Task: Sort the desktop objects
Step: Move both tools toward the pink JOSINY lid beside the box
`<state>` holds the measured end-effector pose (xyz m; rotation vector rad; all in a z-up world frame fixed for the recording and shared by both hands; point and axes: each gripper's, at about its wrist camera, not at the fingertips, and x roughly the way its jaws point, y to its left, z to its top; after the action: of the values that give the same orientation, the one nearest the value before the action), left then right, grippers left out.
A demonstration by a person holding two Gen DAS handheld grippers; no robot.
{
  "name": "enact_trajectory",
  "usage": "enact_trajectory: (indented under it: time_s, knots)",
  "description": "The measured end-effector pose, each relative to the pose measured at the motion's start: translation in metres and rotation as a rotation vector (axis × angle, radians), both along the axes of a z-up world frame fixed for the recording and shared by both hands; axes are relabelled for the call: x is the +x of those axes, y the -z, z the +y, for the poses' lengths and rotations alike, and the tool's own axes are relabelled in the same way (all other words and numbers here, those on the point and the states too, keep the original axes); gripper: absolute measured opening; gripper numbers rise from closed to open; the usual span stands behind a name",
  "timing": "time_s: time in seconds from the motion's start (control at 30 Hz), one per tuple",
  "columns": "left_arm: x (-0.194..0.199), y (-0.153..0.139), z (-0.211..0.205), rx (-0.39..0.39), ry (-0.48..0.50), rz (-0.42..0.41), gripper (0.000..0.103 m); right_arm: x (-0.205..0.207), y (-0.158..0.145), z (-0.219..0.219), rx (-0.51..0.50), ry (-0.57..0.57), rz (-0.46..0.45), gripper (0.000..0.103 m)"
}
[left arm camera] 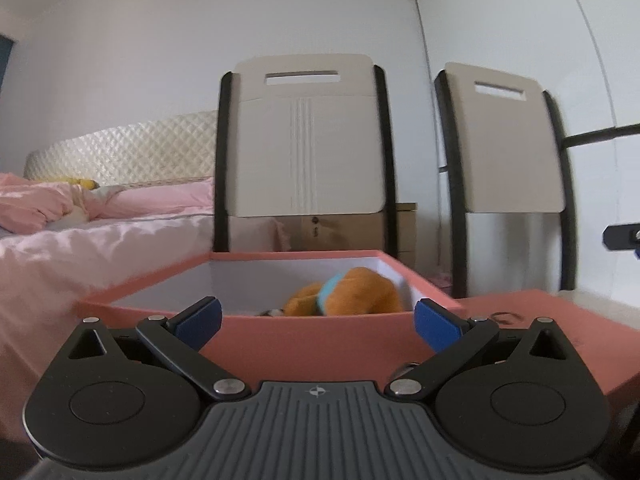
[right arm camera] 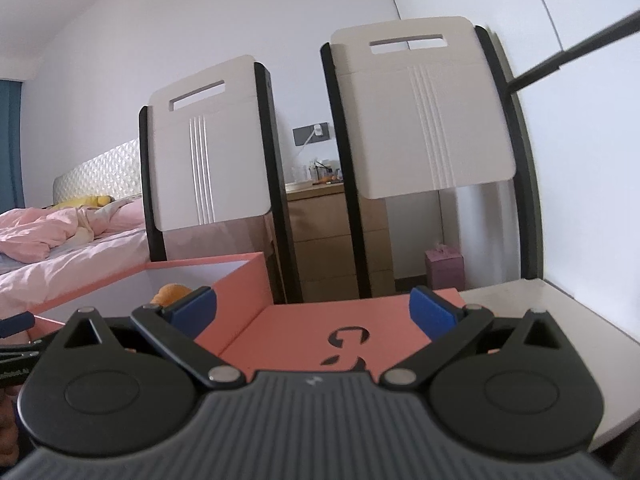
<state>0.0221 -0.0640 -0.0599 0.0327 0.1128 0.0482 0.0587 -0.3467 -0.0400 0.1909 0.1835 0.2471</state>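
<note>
1. Bedroom setup: pink bed (left arm camera: 100,236) far left, two white chairs (left arm camera: 308,136) behind a white desk (right arm camera: 560,320)
2. Done so far, looks like: an orange plush toy (left arm camera: 352,292) already lies inside the open pink box (left arm camera: 320,340)
3. Pink lid (right arm camera: 320,336) lies flat just right of the box, so closing it is probably what's left
4. Left gripper (left arm camera: 318,320) and right gripper (right arm camera: 312,316) both have fingers spread wide, holding nothing
</note>
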Motion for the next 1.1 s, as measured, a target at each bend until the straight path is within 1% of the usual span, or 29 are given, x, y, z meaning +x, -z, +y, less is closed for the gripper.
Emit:
enact_trajectory:
  time_s: [0.13, 0.2, 0.27, 0.4, 0.5, 0.67, 0.73, 0.83, 0.93, 1.03, 1.1]
  knots:
    - [-0.007, 0.003, -0.008, -0.032, 0.025, -0.001, 0.103, -0.009, 0.005, -0.016, 0.000, 0.021, 0.009, 0.103]
    - [-0.011, 0.006, -0.014, -0.037, 0.017, -0.008, 0.103, -0.012, 0.009, -0.024, 0.001, 0.026, 0.024, 0.103]
    - [-0.012, 0.011, -0.021, -0.029, 0.021, 0.004, 0.103, -0.013, 0.013, -0.033, -0.006, 0.037, 0.056, 0.103]
    - [-0.010, 0.023, -0.041, -0.001, 0.093, 0.067, 0.103, -0.009, 0.026, -0.053, 0.017, 0.040, 0.135, 0.103]
    - [-0.005, 0.033, -0.053, 0.013, 0.136, 0.121, 0.103, -0.006, 0.037, -0.062, -0.014, 0.049, 0.182, 0.103]
    - [0.012, 0.044, -0.058, -0.021, 0.170, 0.231, 0.103, 0.005, 0.057, -0.074, -0.041, 0.042, 0.278, 0.103]
    - [0.016, 0.047, -0.058, -0.026, 0.167, 0.249, 0.103, 0.006, 0.062, -0.075, -0.078, 0.029, 0.272, 0.103]
    - [0.019, 0.049, -0.058, -0.045, 0.180, 0.266, 0.103, 0.007, 0.068, -0.077, -0.092, 0.008, 0.264, 0.103]
    - [0.021, 0.050, -0.058, -0.065, 0.194, 0.279, 0.103, 0.012, 0.073, -0.081, -0.057, -0.004, 0.292, 0.103]
    - [0.018, 0.051, -0.062, -0.049, 0.196, 0.272, 0.103, 0.016, 0.074, -0.081, -0.040, -0.012, 0.305, 0.103]
    - [0.017, 0.051, -0.063, -0.052, 0.208, 0.278, 0.102, 0.017, 0.074, -0.079, -0.037, -0.019, 0.305, 0.103]
